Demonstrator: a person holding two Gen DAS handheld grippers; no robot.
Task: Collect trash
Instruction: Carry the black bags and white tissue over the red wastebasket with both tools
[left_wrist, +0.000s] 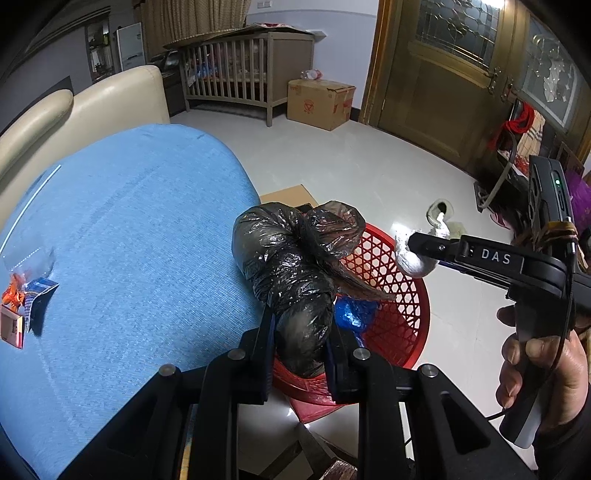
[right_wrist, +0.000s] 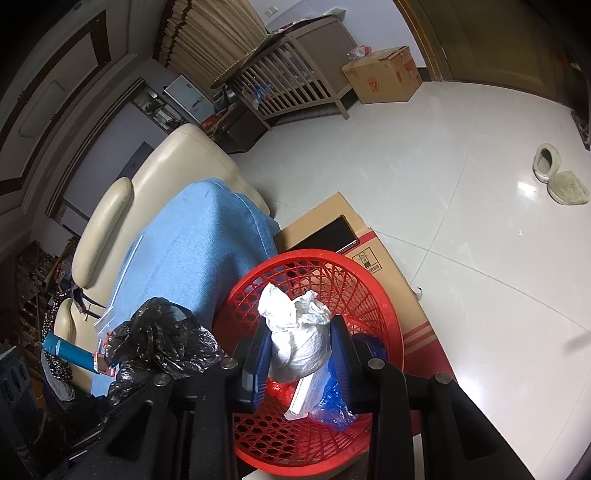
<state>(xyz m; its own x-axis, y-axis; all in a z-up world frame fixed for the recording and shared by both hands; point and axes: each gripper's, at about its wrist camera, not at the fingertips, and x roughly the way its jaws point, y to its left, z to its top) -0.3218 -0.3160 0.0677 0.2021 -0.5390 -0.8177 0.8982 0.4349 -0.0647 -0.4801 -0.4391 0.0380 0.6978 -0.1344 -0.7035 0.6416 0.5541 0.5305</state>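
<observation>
Living-room floor, red basket beside a blue-covered sofa: both tools loaded, poised over the bin.

White-tiled floor carries a red lattice basket (right_wrist: 373, 295), set against the blue sofa cover (left_wrist: 122, 229) and partly on flattened cardboard (right_wrist: 388, 258). Left tool (left_wrist: 301, 343) is clamped on a knotted black trash bag (left_wrist: 295, 266), held at the basket's sofa-side rim, evidently for dropping in. Right tool (right_wrist: 301, 354) is clamped on a wadded white plastic bag (right_wrist: 299, 336), hanging directly above the basket's opening for the same purpose. Basket already holds blue plastic (right_wrist: 336, 402), red plastic scraps (right_wrist: 279, 391) and a white packet (right_wrist: 306, 395). Outstanding: torn orange and blue wrappers (left_wrist: 22, 299) lie on the sofa cover, well apart from the basket, not yet collected.
</observation>
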